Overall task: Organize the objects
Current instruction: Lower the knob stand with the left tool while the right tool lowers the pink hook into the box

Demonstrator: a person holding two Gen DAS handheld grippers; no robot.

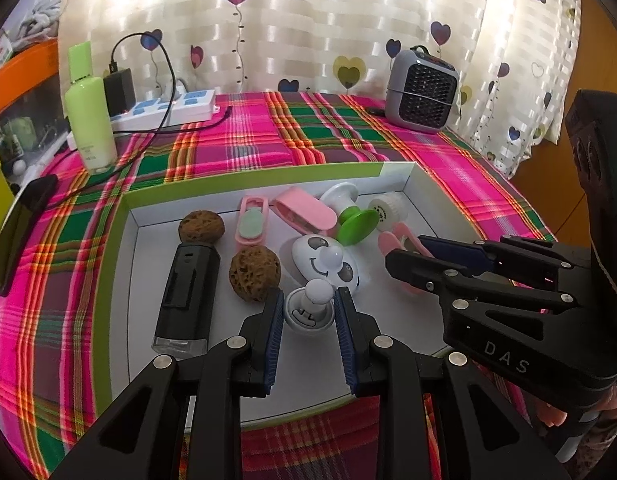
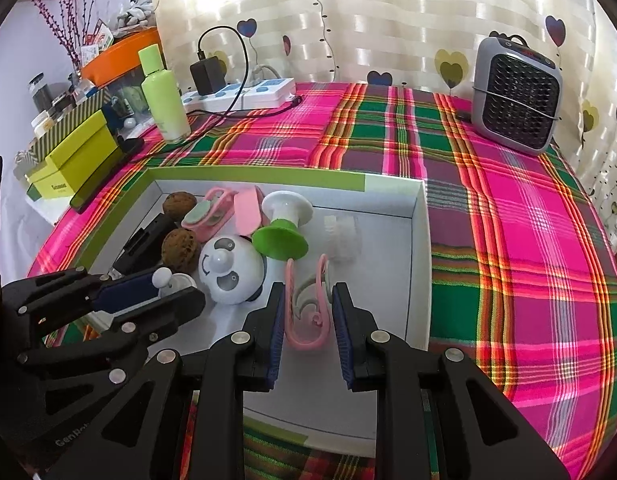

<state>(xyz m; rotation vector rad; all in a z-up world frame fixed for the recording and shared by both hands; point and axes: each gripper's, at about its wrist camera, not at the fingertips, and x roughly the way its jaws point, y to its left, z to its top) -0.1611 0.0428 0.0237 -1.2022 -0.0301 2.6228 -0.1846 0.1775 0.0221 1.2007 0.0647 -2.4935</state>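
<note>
Your left wrist view shows the left gripper [image 1: 308, 312] with its 2 blue pads either side of a small white knobbed piece [image 1: 309, 312] lying in the white tray [image 1: 388, 312]; the pads appear to touch its edges, but a firm clamp I cannot confirm. Only your right wrist view shows the right gripper [image 2: 308, 316] in the same state: its pads flank a pink curved clip [image 2: 306, 312], seemingly touching, grip unconfirmed. That view alone also shows the yellow-green boxes [image 2: 72, 160] off the table's left edge.

The tray sits on the plaid cloth [image 1: 268, 136] and holds 2 brown walnut-like balls [image 1: 254, 274], a black rectangular device [image 1: 186, 296], a panda-faced white toy [image 1: 326, 258], a green-and-white spool [image 1: 354, 216] and pink clips [image 1: 304, 212]. The panda toy lies just beyond the knobbed piece, and 1 ball just left of it. A grey heater [image 1: 422, 90], green bottle [image 1: 88, 116] and power strip [image 1: 180, 108] stand at the back.
</note>
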